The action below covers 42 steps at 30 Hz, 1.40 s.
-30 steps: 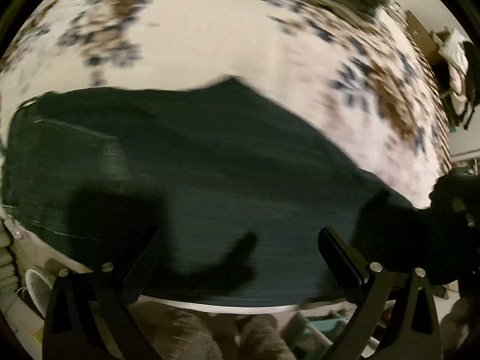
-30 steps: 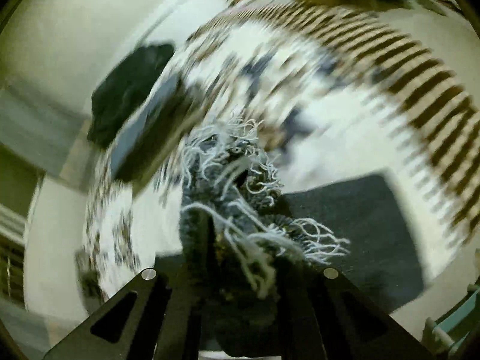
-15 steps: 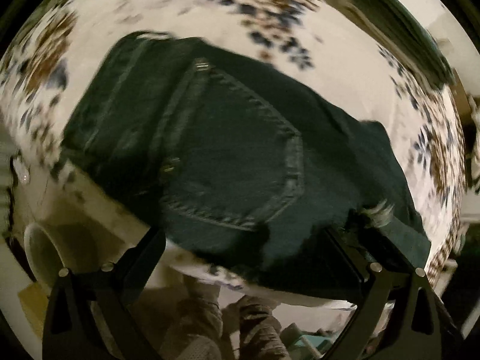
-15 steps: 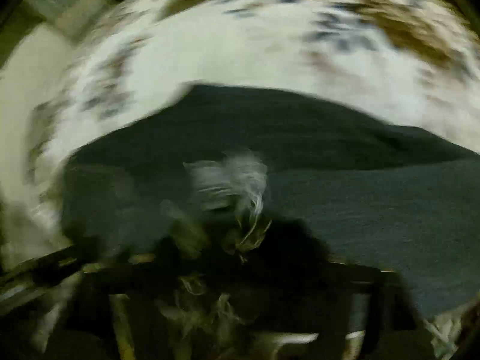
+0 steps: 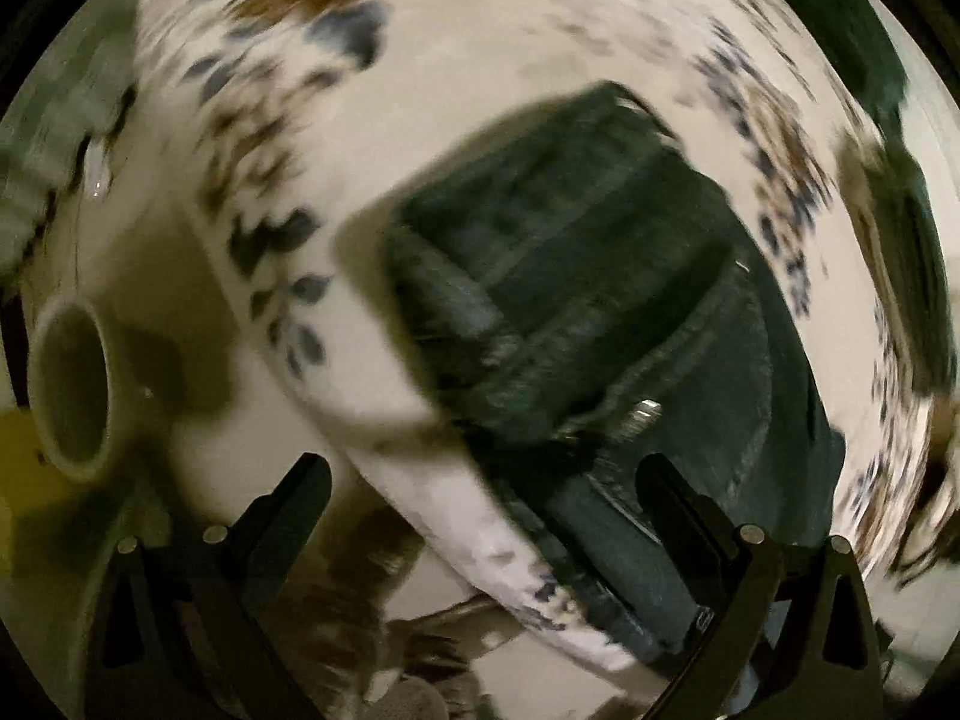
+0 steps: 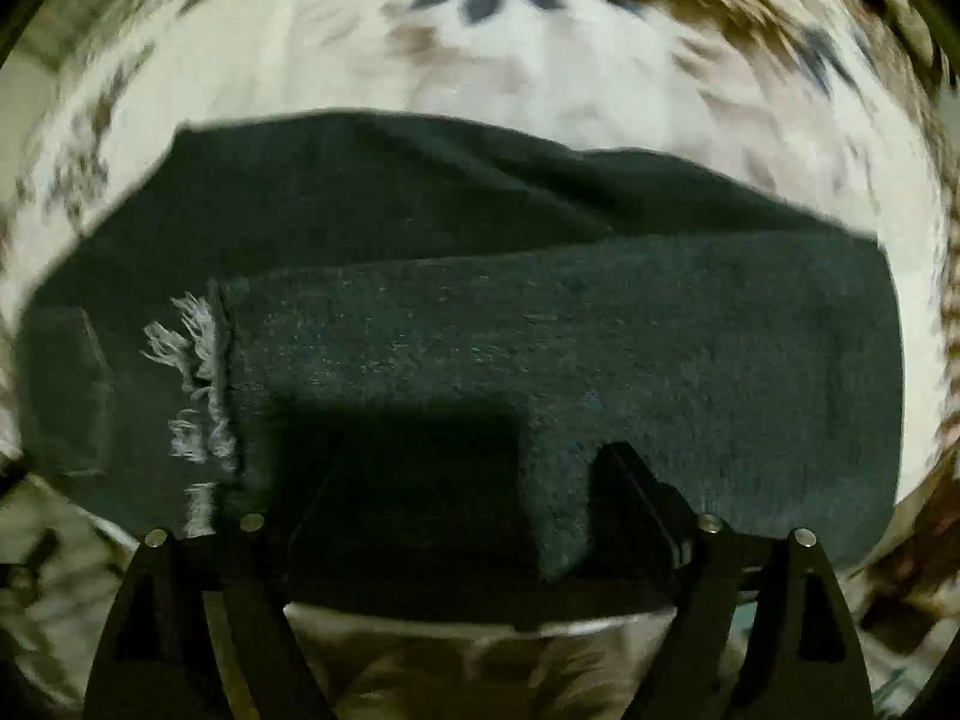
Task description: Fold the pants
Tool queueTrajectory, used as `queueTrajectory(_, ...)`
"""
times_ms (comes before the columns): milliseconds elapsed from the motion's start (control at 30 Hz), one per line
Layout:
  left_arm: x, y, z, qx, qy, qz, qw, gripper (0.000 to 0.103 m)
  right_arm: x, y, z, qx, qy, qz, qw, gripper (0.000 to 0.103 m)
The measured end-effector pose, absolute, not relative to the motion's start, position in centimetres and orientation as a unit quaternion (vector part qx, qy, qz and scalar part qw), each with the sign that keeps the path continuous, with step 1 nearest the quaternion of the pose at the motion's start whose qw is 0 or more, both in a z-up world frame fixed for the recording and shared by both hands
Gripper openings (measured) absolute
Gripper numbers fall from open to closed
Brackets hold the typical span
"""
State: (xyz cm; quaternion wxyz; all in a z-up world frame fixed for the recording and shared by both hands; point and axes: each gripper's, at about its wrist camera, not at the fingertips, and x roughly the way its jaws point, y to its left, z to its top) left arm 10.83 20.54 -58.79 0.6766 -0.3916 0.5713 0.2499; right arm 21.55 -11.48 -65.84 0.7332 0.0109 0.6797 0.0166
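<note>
The right claw (image 6: 474, 492), just opened, hangs over folded dark pants (image 6: 540, 336).

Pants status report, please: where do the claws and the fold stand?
Right claw open, jaws just opened, fabric not pinched. Left claw open, empty. Pants folded over on floral cover, frayed hem on top. Nothing blocking.

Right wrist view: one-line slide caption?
Open right gripper above dark folded denim pants, frayed hem left, on floral sheet.

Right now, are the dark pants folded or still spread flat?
Folded. In the right wrist view the pants lie doubled, a leg with its frayed hem lying over another layer on the floral cloth.
</note>
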Motion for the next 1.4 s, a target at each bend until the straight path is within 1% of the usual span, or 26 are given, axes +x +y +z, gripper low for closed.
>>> queueTrajectory(133, 9.3, 21.8, -60.5, -0.462, 0.529, 0.264, 0.661, 0.103, 21.7, -9.8, -65.8, 0.012, 0.678, 0.037, 0.734, 0.089)
queueTrajectory(233, 9.6, 22.7, -61.0, -0.495, 0.482, 0.271, 0.67, 0.103, 21.8, -9.2, -66.1, 0.012, 0.682, 0.043, 0.73, 0.089)
queueTrajectory(300, 10.3, 22.9, -61.0, -0.501, 0.458, 0.276, 0.681, 0.103, 22.0, -9.1, -66.1, 0.015, 0.685, 0.047, 0.727, 0.089)
queueTrajectory(400, 12.5, 23.0, -61.5, -0.475, 0.453, 0.274, 0.703, 0.099, 22.2, -10.3, -66.0, 0.026, 0.686, 0.044, 0.726, 0.089)
queueTrajectory(500, 13.3, 23.9, -61.5, -0.469, 0.433, 0.266, 0.722, 0.1, 22.6, -11.2, -65.9, 0.03, 0.676, 0.03, 0.735, 0.089)
queueTrajectory(533, 13.6, 24.3, -61.4, -0.472, 0.424, 0.268, 0.725, 0.097, 22.6, -11.1, -66.0, 0.026, 0.673, 0.028, 0.739, 0.089)
queueTrajectory(567, 13.6, 24.5, -61.3, -0.478, 0.414, 0.27, 0.726, 0.089, 22.6, -10.8, -66.1, 0.021, 0.668, 0.025, 0.743, 0.089)
queueTrajectory(600, 13.6, 25.0, -61.1, -0.485, 0.403, 0.278, 0.725, 0.059, 22.5, -10.6, -66.1, 0.015, 0.664, 0.022, 0.747, 0.09)
queueTrajectory(633, 13.7, 25.1, -60.8, -0.486, 0.403, 0.277, 0.724, 0.036, 22.3, -10.1, -66.4, 0.012, 0.661, 0.02, 0.75, 0.09)
queueTrajectory(700, 14.0, 24.0, -59.0, -0.453, 0.402, 0.284, 0.744, 0.03, 22.0, -9.8, -66.5, 0.015, 0.653, 0.019, 0.757, 0.09)
queueTrajectory(800, 15.0, 19.8, -53.3, -0.349, 0.389, 0.244, 0.817, 0.028, 20.7, -10.2, -66.4, 0.021, 0.647, 0.021, 0.762, 0.089)
queueTrajectory(867, 15.3, 17.1, -49.9, -0.314, 0.379, 0.204, 0.846, 0.027, 19.7, -11.9, -65.8, 0.033, 0.646, 0.019, 0.762, 0.089)
queueTrajectory(1000, 16.5, 10.8, -45.3, -0.249, 0.383, 0.134, 0.879, 0.027, 19.0, -15.2, -64.9, 0.088, 0.644, 0.0, 0.76, 0.089)
queueTrajectory(1067, 16.5, 6.2, -43.7, -0.216, 0.392, 0.092, 0.89, 0.026, 18.7, -17.5, -64.1, 0.106, 0.638, -0.015, 0.762, 0.089)
queueTrajectory(1200, 16.5, -2.7, -42.9, -0.167, 0.411, 0.013, 0.896, 0.026, 18.6, -22.4, -61.8, 0.119, 0.619, -0.034, 0.776, 0.089)
queueTrajectory(1267, 16.9, -8.6, -43.5, -0.126, 0.434, -0.035, 0.891, 0.026, 18.6, -25.1, -60.4, 0.12, 0.609, -0.048, 0.783, 0.089)
queueTrajectory(1333, 17.4, -12.6, -44.2, -0.101, 0.45, -0.064, 0.885, 0.026, 19.5, -29.5, -58.1, 0.119, 0.613, -0.072, 0.778, 0.089)
queueTrajectory(1400, 17.4, -17.2, -46.1, -0.07, 0.466, -0.095, 0.877, 0.026, 19.5, -33.1, -57.4, 0.125, 0.62, -0.092, 0.769, 0.089)
